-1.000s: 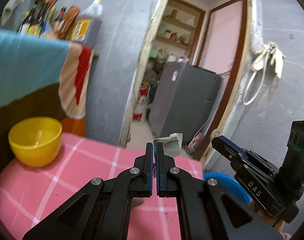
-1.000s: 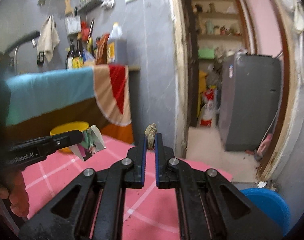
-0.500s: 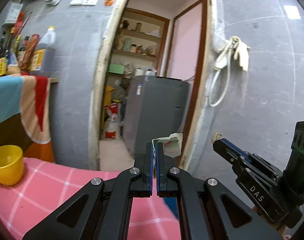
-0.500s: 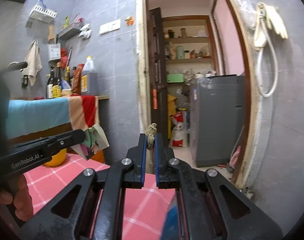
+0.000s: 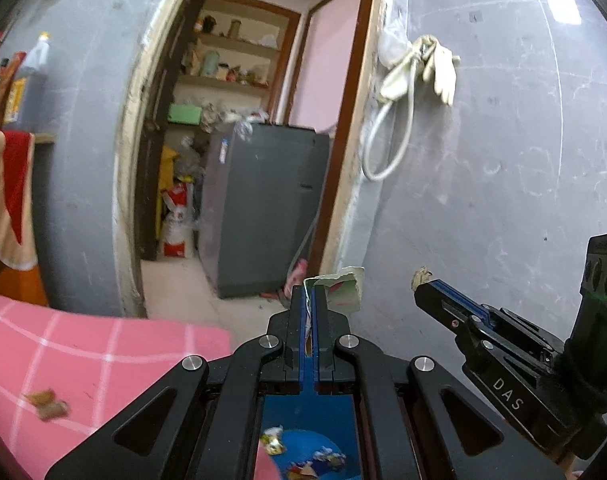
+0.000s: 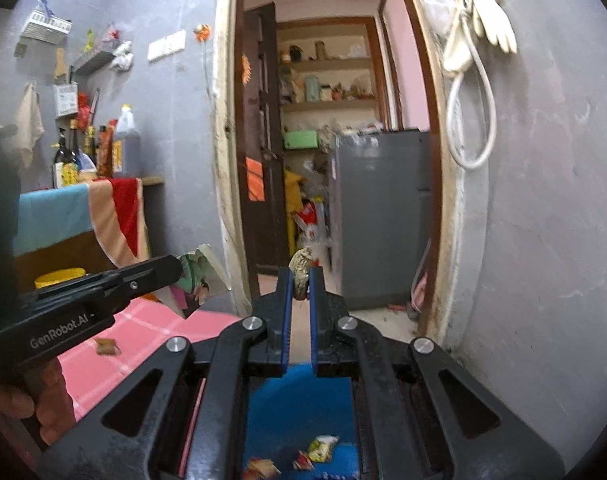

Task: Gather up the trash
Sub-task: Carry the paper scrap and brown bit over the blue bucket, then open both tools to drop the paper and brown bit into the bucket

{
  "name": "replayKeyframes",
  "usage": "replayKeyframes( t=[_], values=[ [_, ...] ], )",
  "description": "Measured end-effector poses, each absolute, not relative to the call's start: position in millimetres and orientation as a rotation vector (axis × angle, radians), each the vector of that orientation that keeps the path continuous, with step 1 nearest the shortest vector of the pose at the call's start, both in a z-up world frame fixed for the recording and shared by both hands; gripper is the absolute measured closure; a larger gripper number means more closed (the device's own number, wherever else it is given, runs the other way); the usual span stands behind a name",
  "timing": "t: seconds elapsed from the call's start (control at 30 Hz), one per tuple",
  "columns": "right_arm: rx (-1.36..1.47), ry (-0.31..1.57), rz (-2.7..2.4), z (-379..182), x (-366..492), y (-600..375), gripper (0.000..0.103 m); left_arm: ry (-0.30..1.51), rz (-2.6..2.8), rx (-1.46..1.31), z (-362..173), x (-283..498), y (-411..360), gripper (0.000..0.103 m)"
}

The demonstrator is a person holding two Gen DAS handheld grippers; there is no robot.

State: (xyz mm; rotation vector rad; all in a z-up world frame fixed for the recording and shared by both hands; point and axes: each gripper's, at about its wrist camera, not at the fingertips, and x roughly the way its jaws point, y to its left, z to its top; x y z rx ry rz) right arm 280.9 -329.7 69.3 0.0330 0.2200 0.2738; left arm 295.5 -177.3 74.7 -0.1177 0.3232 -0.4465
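Item, left gripper [image 5: 312, 300]: we found its jaws clamped on a crumpled printed wrapper [image 5: 343, 290], low at centre of the left view; in the right view the same wrapper showed at the middle left, just past the fingertips.

Item, right gripper [image 6: 301, 284]: jaws pressed on a small brownish scrap [image 6: 301, 268], centre of the right view; what the scrap was we could not tell.

Item, blue bin [image 6: 299, 412]: bottom centre of both views, under the grippers; several wrappers [image 6: 319, 448] already lay inside, so we judged part of the collecting done.

Item, pink checked tablecloth [image 5: 103, 344]: lower left; one brown scrap [image 5: 47, 402] lay on it, uncollected.

Remaining, by our judgement: both held pieces to be dropped in the bin; the brown scrap on the cloth to be fetched; more litter outside the views we could not rule out.
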Motion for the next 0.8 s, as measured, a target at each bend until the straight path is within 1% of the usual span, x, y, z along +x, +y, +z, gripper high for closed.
replayKeyframes(
  t=[0.33,0.57,0.8],
  values=[
    [0.036,0.392,0.248,30,299,-359,0.096,0.515,-0.456,-0.101,38,326,-215,0.102],
    [0.096,0.549,0.269,2,323,-372,0.096,0.652,-0.438,-0.119,11,341,-223,0.102],
    [0.115,0.636,0.271,-15,341,-374,0.095,0.755,-0.405,-0.139,-8,356,-226,0.102]
  ],
)
